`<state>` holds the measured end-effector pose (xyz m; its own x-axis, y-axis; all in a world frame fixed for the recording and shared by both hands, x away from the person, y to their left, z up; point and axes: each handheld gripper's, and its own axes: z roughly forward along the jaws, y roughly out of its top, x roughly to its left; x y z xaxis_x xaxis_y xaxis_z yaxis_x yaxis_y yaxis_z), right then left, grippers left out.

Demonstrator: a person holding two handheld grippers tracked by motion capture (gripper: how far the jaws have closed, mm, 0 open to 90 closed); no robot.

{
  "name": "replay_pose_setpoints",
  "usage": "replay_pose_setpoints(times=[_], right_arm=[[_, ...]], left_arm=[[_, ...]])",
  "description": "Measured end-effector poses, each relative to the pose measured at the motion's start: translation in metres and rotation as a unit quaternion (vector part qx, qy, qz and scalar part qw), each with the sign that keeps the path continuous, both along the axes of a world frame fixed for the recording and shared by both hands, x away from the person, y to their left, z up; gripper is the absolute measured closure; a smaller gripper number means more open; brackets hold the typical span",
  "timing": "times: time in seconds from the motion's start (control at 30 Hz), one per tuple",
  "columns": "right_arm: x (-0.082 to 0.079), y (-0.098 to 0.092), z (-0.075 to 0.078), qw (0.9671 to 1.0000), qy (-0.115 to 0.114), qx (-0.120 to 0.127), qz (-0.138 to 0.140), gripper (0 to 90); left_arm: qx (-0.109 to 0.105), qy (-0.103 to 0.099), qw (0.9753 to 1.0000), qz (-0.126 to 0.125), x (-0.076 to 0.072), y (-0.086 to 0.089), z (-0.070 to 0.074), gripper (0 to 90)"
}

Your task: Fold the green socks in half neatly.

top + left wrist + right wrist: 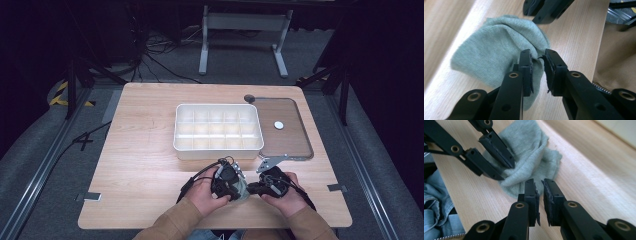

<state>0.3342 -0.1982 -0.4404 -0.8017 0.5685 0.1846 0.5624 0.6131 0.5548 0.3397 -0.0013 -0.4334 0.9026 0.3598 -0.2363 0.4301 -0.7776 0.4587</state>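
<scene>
- Black fingers of the left gripper stand a little apart, with a fold of the grey-green sock rising between them; whether they pinch it cannot be told.
- Right gripper has its fingers nearly together on nothing, their tips just short of the sock's near edge.
- From above, the sock lies crumpled on the counter between both grippers, its long axis pointing away from the right gripper, so the left gripper is nearer.
- Behind stand a white compartment box and a tray.
</scene>
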Motion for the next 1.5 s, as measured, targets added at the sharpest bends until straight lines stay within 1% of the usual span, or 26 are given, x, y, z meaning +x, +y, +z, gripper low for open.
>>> replay_pose_setpoints(times=[0.03,0.13,0.17,0.23,0.3,0.33,0.37,0.43,0.47,0.5,0.53,0.6,0.67,0.7,0.77,0.83,0.87,0.93,0.97,1.0,1.13,1.23,1.33,1.4,1.43,1.5], right_arm=[[-0.001,0.000,0.003,1.0000,-0.005,-0.001,0.001,81.4],[-0.004,0.002,0.011,0.9996,-0.029,0.001,0.006,81.1],[-0.005,0.003,0.015,0.9992,-0.038,0.006,0.007,81.0],[-0.007,0.006,0.022,0.9984,-0.053,0.017,0.010,81.3],[-0.008,0.010,0.026,0.9976,-0.062,0.026,0.015,82.0],[-0.009,0.014,0.026,0.9971,-0.066,0.032,0.019,82.4],[-0.009,0.019,0.024,0.9966,-0.070,0.035,0.028,83.0],[-0.008,0.027,0.019,0.9966,-0.067,0.029,0.038,83.0],[-0.006,0.031,0.014,0.9970,-0.062,0.021,0.041,83.2],[-0.004,0.035,0.008,0.9973,-0.058,0.008,0.043,83.5],[-0.003,0.036,0.003,0.9976,-0.053,-0.001,0.045,83.8],[-0.002,0.038,-0.001,0.9977,-0.050,-0.005,0.045,84.0],[0.000,0.039,-0.008,0.9980,-0.043,-0.013,0.045,84.3],[0.001,0.039,-0.009,0.9981,-0.041,-0.010,0.045,84.3],[0.001,0.037,-0.009,0.9982,-0.039,-0.007,0.046,84.2],[0.001,0.037,-0.010,0.9983,-0.035,-0.005,0.045,84.2],[0.000,0.036,-0.010,0.9982,-0.037,-0.005,0.046,84.2],[0.000,0.036,-0.011,0.9981,-0.040,-0.003,0.046,84.1],[-0.001,0.035,-0.010,0.9981,-0.040,-0.005,0.047,83.9],[-0.001,0.035,-0.011,0.9981,-0.042,-0.005,0.045,83.8],[-0.001,0.032,-0.010,0.9980,-0.043,-0.005,0.046,83.1],[-0.001,0.032,-0.009,0.9980,-0.043,-0.006,0.046,82.7],[-0.002,0.032,-0.007,0.9977,-0.048,-0.004,0.047,82.4],[-0.002,0.031,-0.003,0.9976,-0.050,-0.002,0.047,82.6],[-0.002,0.030,-0.001,0.9976,-0.052,0.001,0.046,82.7],[-0.003,0.029,0.003,0.9973,-0.056,0.003,0.047,83.5]], left_arm=[[-0.004,0.003,1.0000,0.002,0.000,0.001,0.002,75.5],[-0.016,0.000,0.9999,0.006,-0.001,0.007,0.009,74.2],[-0.018,0.002,0.9998,0.008,-0.002,0.010,0.011,72.9],[-0.021,-0.004,0.9997,0.014,-0.002,0.015,0.015,72.5],[-0.029,-0.011,0.9992,0.025,0.000,0.022,0.019,72.7],[-0.038,-0.012,0.9985,0.038,0.001,0.027,0.020,73.5],[-0.039,-0.015,0.9981,0.046,0.001,0.030,0.021,74.6],[-0.042,-0.025,0.9972,0.056,0.003,0.036,0.022,75.8],[-0.043,-0.034,0.9966,0.061,0.003,0.037,0.023,76.7],[-0.043,-0.034,0.9966,0.061,0.003,0.037,0.023,77.2],[-0.048,-0.041,0.9959,0.065,0.003,0.037,0.023,77.7],[-0.051,-0.046,0.9957,0.063,0.004,0.037,0.023,78.5],[-0.053,-0.054,0.9956,0.056,0.007,0.031,0.019,78.2],[-0.050,-0.058,0.9961,0.044,0.010,0.027,0.015,77.5],[-0.031,-0.071,0.9967,0.027,0.011,0.019,0.009,76.7],[-0.004,-0.079,0.9967,0.020,0.012,0.015,0.005,77.5],[0.012,-0.088,0.9959,0.018,0.013,0.015,0.003,78.2],[0.037,-0.079,0.9959,0.023,0.015,0.016,-0.002,78.7],[0.044,-0.080,0.9955,0.026,0.015,0.016,-0.004,79.1],[0.054,-0.070,0.9958,0.023,0.016,0.017,-0.007,79.4],[0.057,-0.062,0.9959,0.034,0.014,0.016,-0.008,79.8],[0.054,-0.062,0.9961,0.033,0.013,0.017,-0.006,77.5],[0.022,-0.062,0.9971,0.039,0.012,0.028,0.005,74.4],[0.003,-0.054,0.9975,0.046,0.012,0.036,0.010,71.6],[-0.001,-0.052,0.9973,0.051,0.012,0.039,0.012,70.2],[0.006,-0.055,0.9968,0.058,0.013,0.047,0.015,67.3]])
